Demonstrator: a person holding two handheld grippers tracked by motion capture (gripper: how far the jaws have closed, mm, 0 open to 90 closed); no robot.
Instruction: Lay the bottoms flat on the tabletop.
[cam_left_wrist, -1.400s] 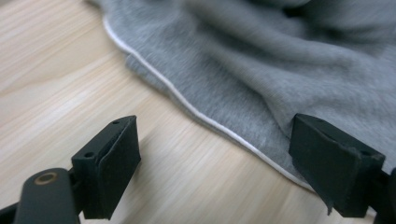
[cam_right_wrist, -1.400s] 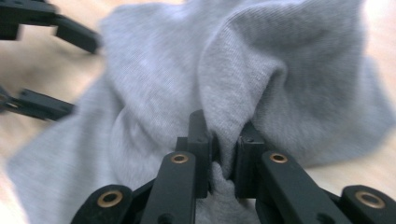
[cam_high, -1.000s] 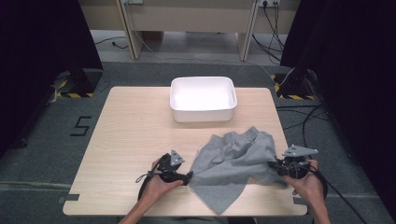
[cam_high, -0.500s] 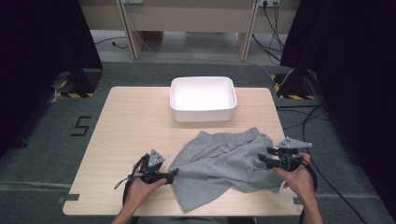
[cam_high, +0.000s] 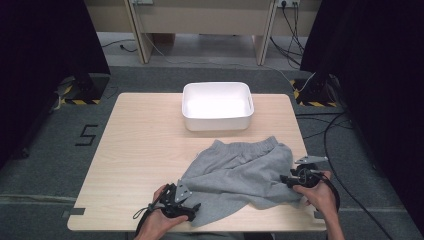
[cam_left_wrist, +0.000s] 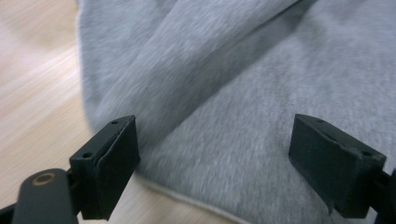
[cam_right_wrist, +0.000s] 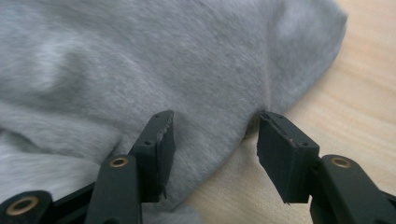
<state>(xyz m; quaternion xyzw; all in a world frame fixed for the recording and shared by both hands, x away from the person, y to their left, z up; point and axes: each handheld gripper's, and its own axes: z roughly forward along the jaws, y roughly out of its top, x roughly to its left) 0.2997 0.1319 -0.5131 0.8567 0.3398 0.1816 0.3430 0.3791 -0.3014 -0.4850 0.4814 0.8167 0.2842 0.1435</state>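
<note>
Grey shorts (cam_high: 240, 172) now spread flatter, both hand-held grippers spread and empty, right's jaws just opened, wooden table (cam_high: 140, 145), grey carpet (cam_high: 55, 150).

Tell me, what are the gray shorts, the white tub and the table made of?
The gray shorts look like soft fleecy cotton jersey: fuzzy, matte, folding limply. The white tub seems to be smooth plastic, with rounded corners and a slight sheen. The table looks like pale wood or wood-look laminate, with a streaky grain.
</note>
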